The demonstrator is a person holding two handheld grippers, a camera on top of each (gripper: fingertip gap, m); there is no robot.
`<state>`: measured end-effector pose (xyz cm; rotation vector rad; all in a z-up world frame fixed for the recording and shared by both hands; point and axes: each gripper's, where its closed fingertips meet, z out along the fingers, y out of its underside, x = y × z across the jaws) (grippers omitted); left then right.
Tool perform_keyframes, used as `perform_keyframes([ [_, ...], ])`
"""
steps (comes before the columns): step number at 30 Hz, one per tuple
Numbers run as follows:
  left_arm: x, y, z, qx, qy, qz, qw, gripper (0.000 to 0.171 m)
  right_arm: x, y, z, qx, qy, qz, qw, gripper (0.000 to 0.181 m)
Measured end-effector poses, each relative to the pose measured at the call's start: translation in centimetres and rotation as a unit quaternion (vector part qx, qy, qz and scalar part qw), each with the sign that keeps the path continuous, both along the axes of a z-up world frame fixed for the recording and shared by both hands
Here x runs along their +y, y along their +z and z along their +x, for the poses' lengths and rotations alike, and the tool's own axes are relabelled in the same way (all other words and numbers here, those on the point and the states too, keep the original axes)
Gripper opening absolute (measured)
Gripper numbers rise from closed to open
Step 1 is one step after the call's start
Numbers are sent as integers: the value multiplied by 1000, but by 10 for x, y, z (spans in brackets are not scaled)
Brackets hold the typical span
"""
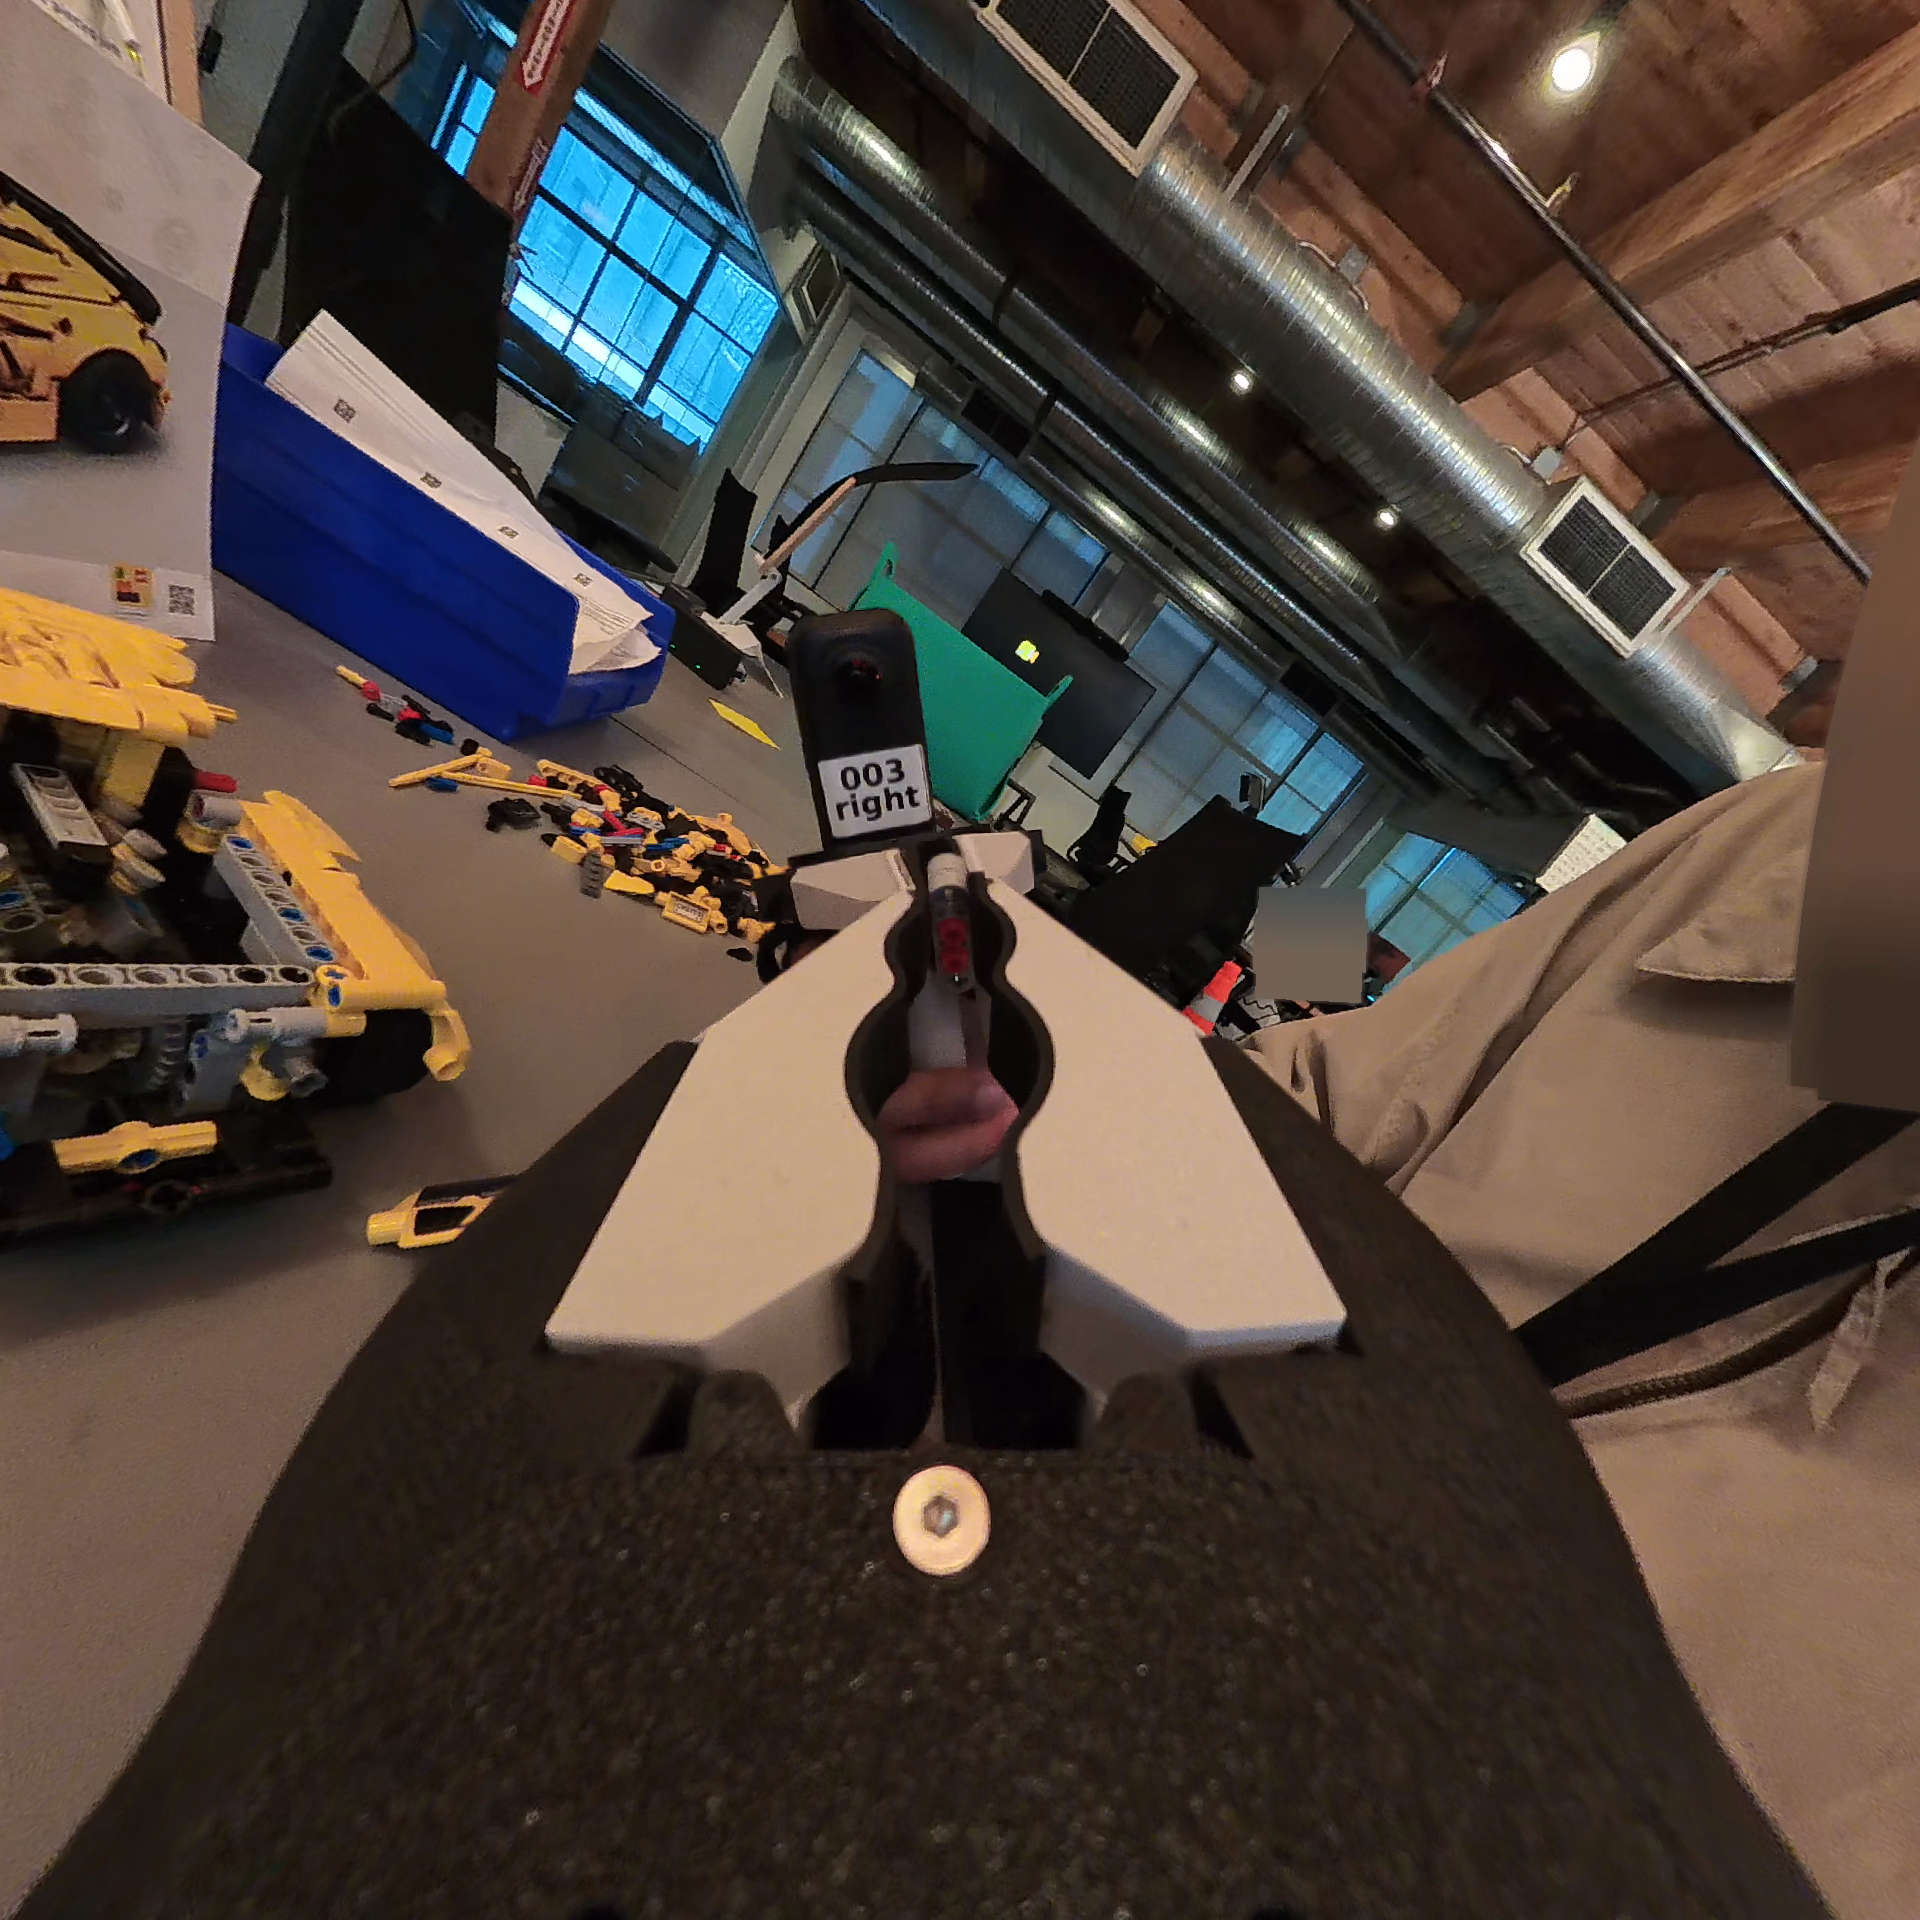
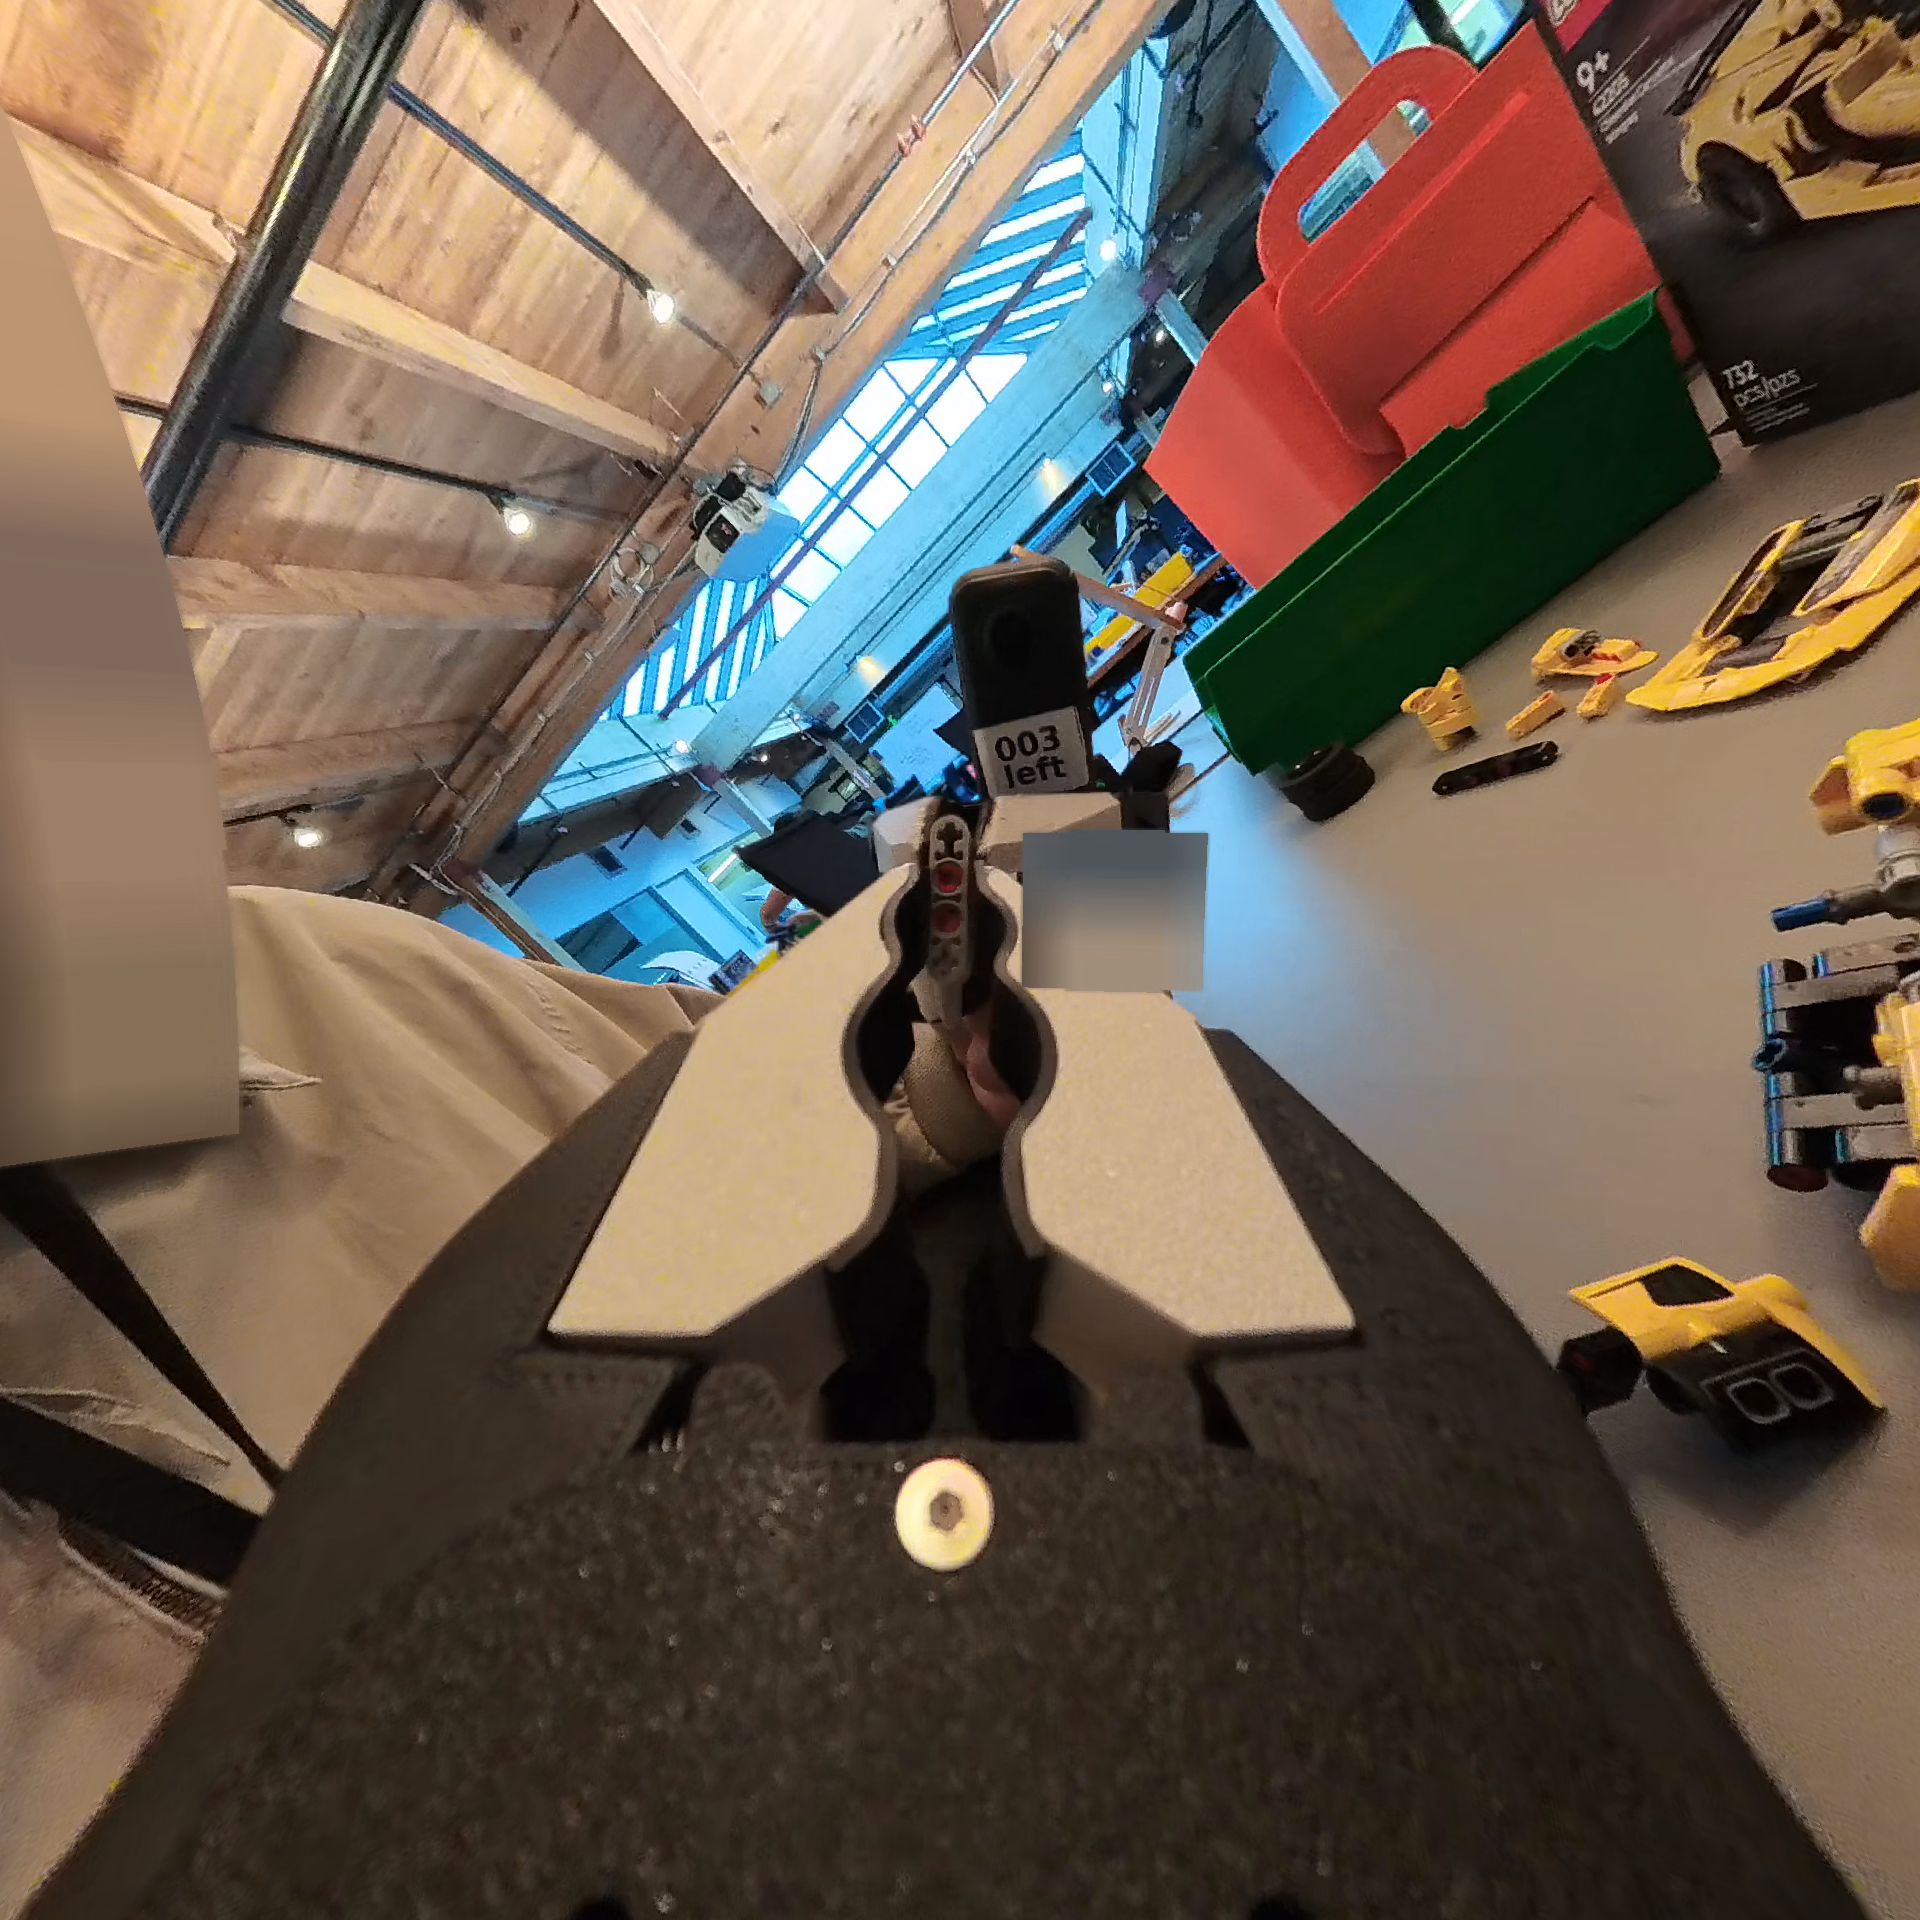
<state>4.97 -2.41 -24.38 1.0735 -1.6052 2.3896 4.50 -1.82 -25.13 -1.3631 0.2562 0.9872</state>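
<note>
In the left wrist view, the left gripper [image 1: 948,935] points up and across the grey desk [image 1: 582,966] with its jaws closed on a small light-grey holed beam [image 1: 945,971], which stands lengthwise in the gap and shows two red pins in its holes. The right gripper [image 1: 914,868], facing it, meets the far end of the same beam; whether its jaws clamp that end cannot be told from here. A fingertip shows through the gap lower down. To the left on the desk sit a partly built yellow brick car [image 1: 208,935], a scatter of loose yellow and black pieces [image 1: 644,842], a blue bin [image 1: 416,582] with white paper in it, and a printed sheet showing a yellow car [image 1: 94,343]. In the right wrist view, the right gripper [image 2: 948,925] has its jaws closed on the beam [image 2: 948,914], seen here flat-on, with a cross hole at its top and two red pins below. The left gripper [image 2: 987,826] holds its far end. On the desk [image 2: 1403,987] to the right lie a green bin [image 2: 1455,582], a red carrier [image 2: 1382,312], the set's box [image 2: 1766,187], a black tyre [image 2: 1330,781] and yellow body panels [image 2: 1766,623].
</note>
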Motion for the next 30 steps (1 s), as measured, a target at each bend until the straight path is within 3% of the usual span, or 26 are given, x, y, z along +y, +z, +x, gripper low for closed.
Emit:
perform_keyframes([
  [11, -3, 2, 2, 2, 3, -13, 1000, 13, -4, 5, 10, -2, -22, 13, 1000, 5],
  [17, -1, 1, 5, -4, 18, -1, 1000, 5, -4, 4, 10, 0, -20, 9, 1000, 4],
  [30, 0, 0, 7, -14, 37, 20, 999, 6, -1, 2, 8, 8, -14, 2, 1000, 5],
])
